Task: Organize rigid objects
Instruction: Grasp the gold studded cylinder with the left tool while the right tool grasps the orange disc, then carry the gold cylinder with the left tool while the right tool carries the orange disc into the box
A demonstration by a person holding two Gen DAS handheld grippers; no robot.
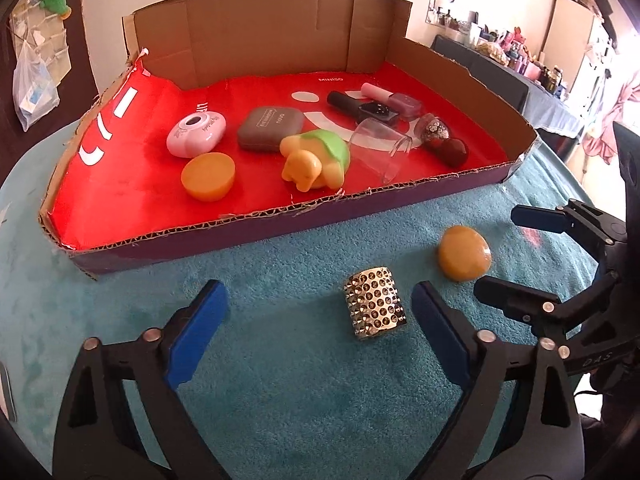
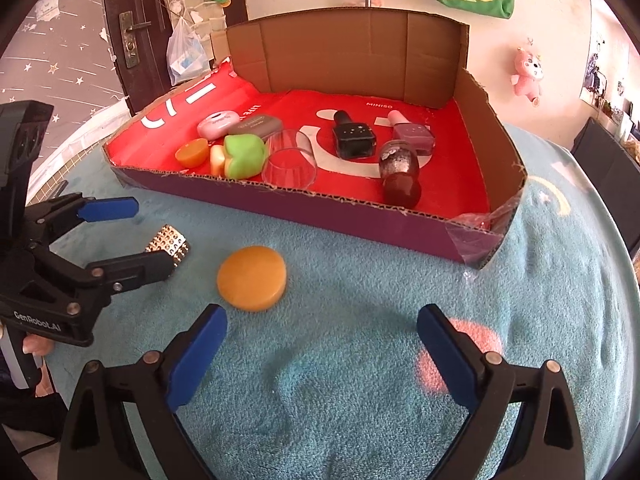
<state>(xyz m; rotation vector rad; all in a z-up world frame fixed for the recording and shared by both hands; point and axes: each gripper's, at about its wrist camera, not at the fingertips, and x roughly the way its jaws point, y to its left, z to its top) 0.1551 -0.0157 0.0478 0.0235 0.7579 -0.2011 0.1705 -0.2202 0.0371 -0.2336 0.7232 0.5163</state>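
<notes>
A silver studded cuff (image 1: pixel 375 306) (image 2: pixel 170 240) stands on the teal towel between the fingers of my left gripper (image 1: pixel 320 300) (image 2: pixel 146 237). It sits nearer the right finger, and neither pad touches it; the jaws stand open. An orange disc (image 1: pixel 464 254) (image 2: pixel 252 278) lies on the towel just beyond the left fingertip of my right gripper (image 2: pixel 323 320) (image 1: pixel 503 254). That gripper is open with nothing between its fingers. Behind both stands a shallow cardboard box (image 1: pixel 240 236) (image 2: pixel 320 200) lined in red.
Inside the box lie a pink round case (image 1: pixel 197 134), a grey case (image 1: pixel 269 127), a second orange disc (image 1: pixel 208 176), a yellow-green toy (image 1: pixel 316 158), a clear cup (image 1: pixel 380 148) on its side and nail polish bottles (image 2: pixel 354 138). The box's back wall is tall.
</notes>
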